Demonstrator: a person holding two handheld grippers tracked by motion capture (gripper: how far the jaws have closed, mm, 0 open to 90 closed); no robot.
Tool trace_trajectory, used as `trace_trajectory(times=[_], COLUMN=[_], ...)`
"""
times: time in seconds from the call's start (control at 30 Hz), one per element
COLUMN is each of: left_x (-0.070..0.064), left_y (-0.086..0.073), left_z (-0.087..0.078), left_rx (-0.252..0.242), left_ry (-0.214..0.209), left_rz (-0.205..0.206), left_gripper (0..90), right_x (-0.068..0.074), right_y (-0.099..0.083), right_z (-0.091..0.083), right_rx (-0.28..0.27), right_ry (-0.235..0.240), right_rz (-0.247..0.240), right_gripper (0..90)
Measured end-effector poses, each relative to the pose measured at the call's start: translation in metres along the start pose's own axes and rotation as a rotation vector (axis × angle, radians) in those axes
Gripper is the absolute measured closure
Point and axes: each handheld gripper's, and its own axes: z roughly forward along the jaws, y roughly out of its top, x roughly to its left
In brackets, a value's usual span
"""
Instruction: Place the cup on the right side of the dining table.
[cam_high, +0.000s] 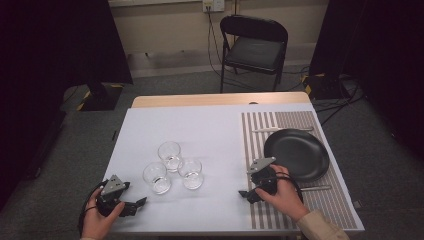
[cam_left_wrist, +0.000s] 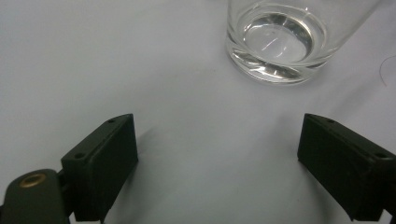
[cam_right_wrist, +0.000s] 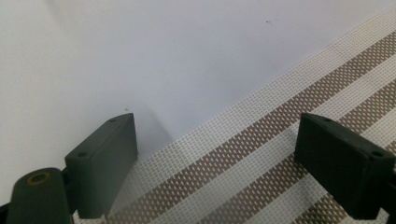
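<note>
— How many things stood on the table (cam_high: 150, 125)?

— Three clear, empty glasses (cam_high: 171, 156) clustered left of centre, touching or nearly so; one black plate (cam_high: 296, 153) on a striped placemat (cam_high: 260, 210) at the right, a utensil either side of it.

— And the grippers?

— The left gripper (cam_left_wrist: 217, 163) gaped wide, holding nothing, a thick-bottomed glass (cam_left_wrist: 280, 42) just ahead. The right gripper (cam_right_wrist: 217, 163) was equally spread and empty, over the placemat's (cam_right_wrist: 280, 149) left edge.
</note>
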Motion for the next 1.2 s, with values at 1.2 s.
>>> trace_trajectory(times=[1.2], left_x=[0.001], left_y=[-0.001], left_z=[0.0], left_rx=[-0.009], left_ry=[0.0], left_rz=[0.012], left_gripper=[10.8], right_x=[0.004], right_y=[0.04], right_z=[0.002], right_rx=[0.098], right_ry=[0.079], right_rz=[-0.019], right_gripper=[15.5])
